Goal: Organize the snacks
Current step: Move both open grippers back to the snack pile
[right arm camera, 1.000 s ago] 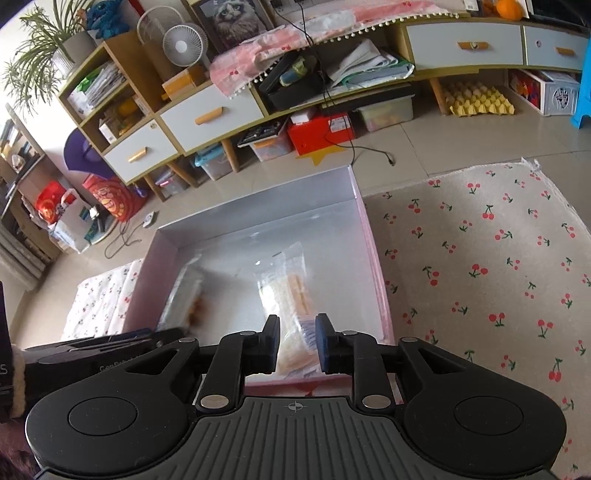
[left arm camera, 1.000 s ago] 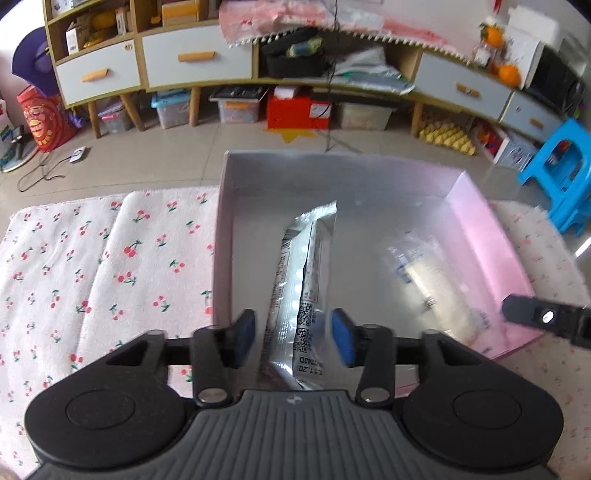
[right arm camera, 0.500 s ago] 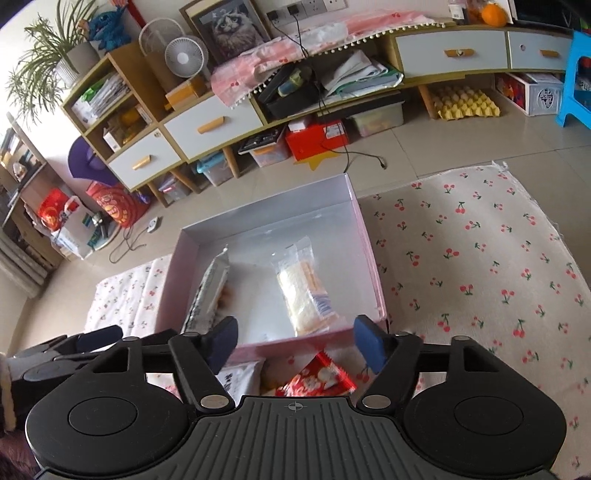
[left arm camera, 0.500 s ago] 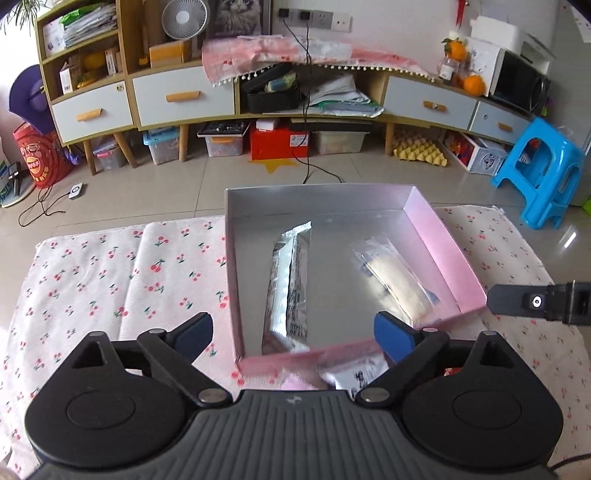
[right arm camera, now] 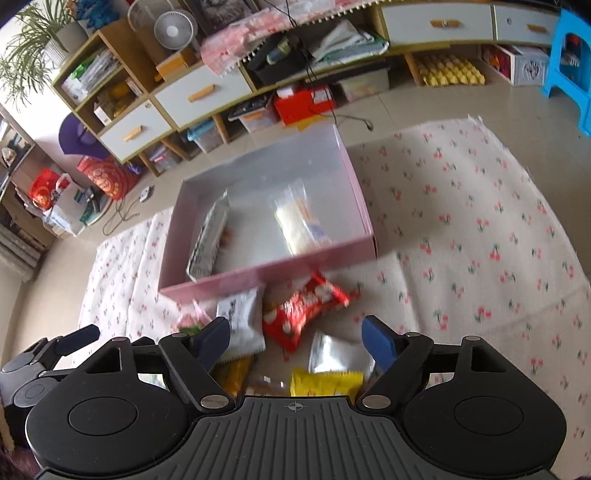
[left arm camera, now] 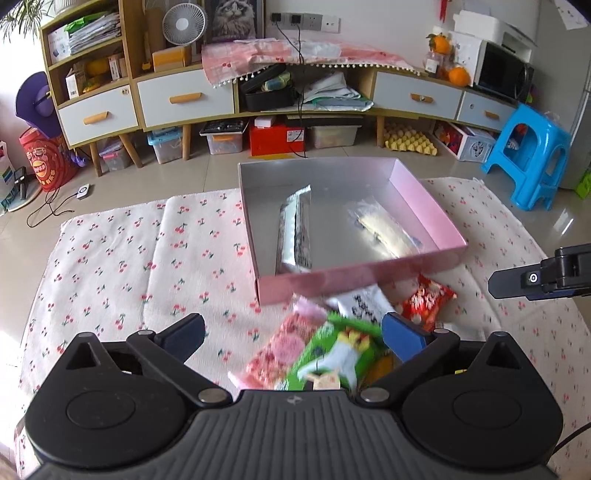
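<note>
Home living room: drawer sideboard [left arm camera: 184, 99], desk fan [left arm camera: 184, 27]

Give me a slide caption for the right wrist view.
Right gripper opening above loose snack packets beside the pink box holding two packs.

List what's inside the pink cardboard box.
Inside the shallow pink cardboard box: a long silver foil packet at left, a clear packet of pale snack at right. Anything beneath them is hidden.

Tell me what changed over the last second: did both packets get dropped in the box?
Yes. The left gripper let go of the silver packet and the right gripper let go of the clear packet; both jaws are opening, and both grippers pulled back and up, so the loose snack pile came into view. The pink box and both packets stayed put.
</note>
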